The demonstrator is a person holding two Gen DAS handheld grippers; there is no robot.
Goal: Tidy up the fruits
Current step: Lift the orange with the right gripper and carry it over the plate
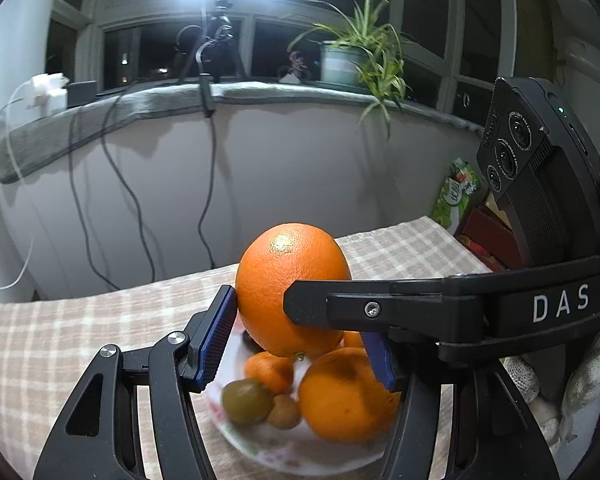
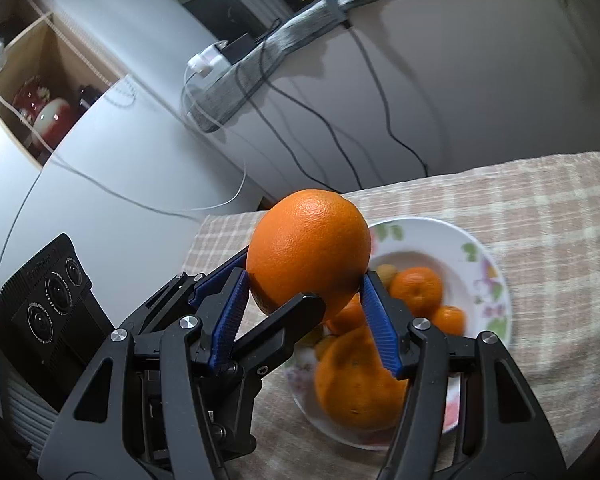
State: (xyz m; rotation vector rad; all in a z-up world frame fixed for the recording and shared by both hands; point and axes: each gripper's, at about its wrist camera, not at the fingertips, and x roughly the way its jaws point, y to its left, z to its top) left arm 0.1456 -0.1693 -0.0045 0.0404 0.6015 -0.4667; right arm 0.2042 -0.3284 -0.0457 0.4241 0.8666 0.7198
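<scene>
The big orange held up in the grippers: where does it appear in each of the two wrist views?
Left wrist view: the big orange is at centre, slightly low, above the plate.
Right wrist view: the big orange is at centre, left of the plate.
Shared landmark: the flowered white plate with smaller fruits, on the checked tablecloth.

Fruit [image 2: 416,290] crowds the plate [image 2: 488,264]; checked cloth [image 2: 548,208] around lies open.

Two big oranges [image 2: 308,250], three mandarins [image 2: 416,290] (roughly), one plate [image 2: 488,264].
</scene>
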